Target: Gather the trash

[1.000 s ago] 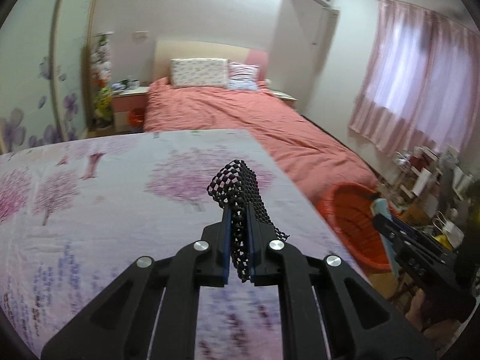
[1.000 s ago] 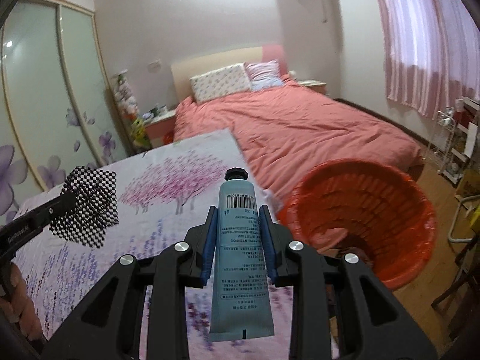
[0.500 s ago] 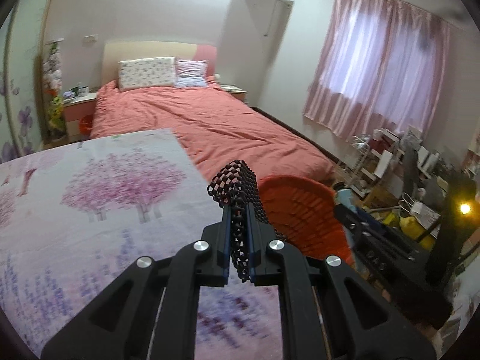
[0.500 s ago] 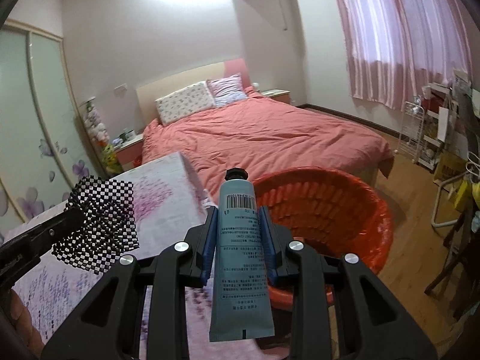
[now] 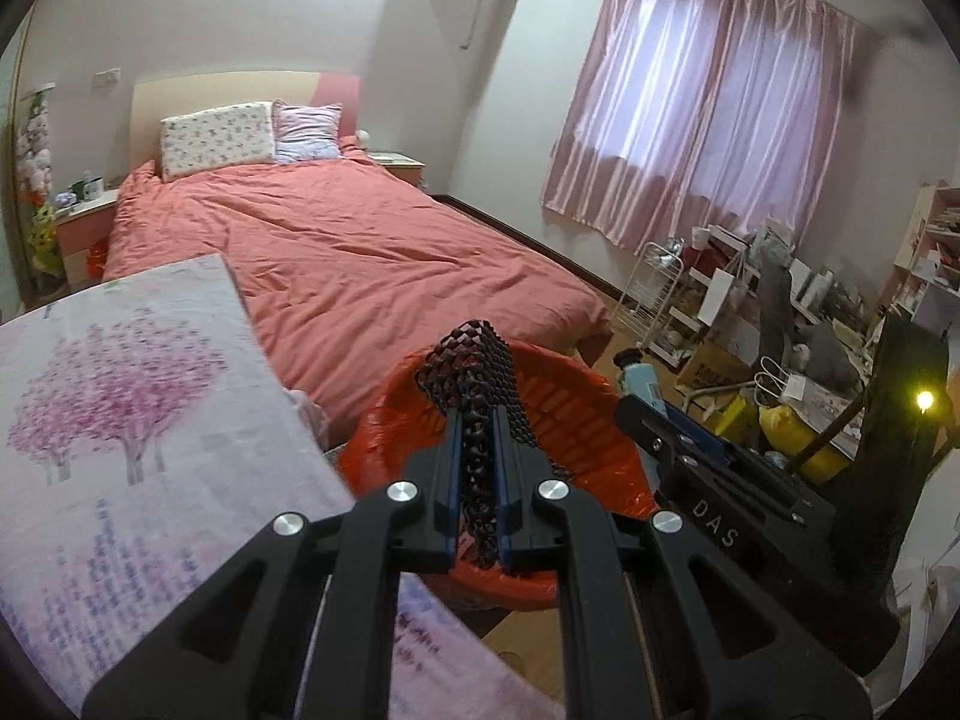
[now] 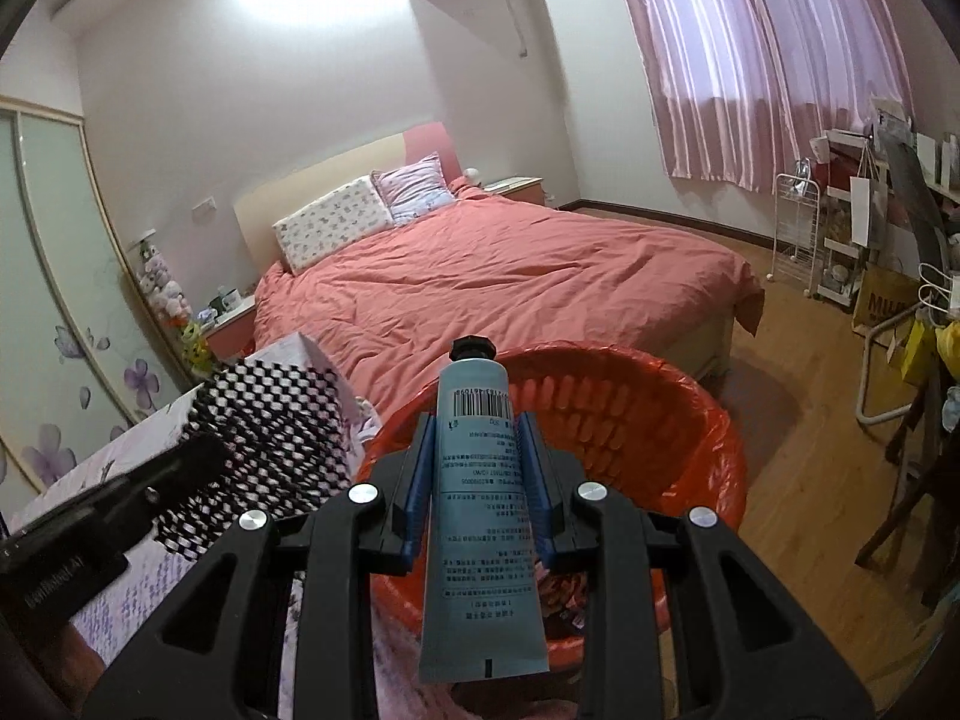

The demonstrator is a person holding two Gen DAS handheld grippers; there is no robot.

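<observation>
My left gripper (image 5: 477, 420) is shut on a piece of black foam netting (image 5: 471, 372), which sticks up between its blue pads over the near rim of the orange bin (image 5: 576, 426). In the right wrist view that netting (image 6: 270, 426) hangs at the left on the other gripper's tip. My right gripper (image 6: 477, 426) is shut on a blue-grey tube (image 6: 480, 492) with a black cap, held cap forward above the orange bin (image 6: 672, 420). The same tube's cap end (image 5: 639, 378) shows at the right in the left wrist view.
A table with a flowered cloth (image 5: 120, 420) lies left of the bin, its edge beside the rim. A bed with a salmon cover (image 6: 510, 276) stands behind. Cluttered shelves, a white rack (image 6: 798, 234) and bags line the right wall. Wooden floor (image 6: 798, 420) lies right of the bin.
Both grippers have swung right, off the flowered table toward the orange bin, which now fills the space under their tips. Each keeps its grip: netting in the left, tube in the right.
</observation>
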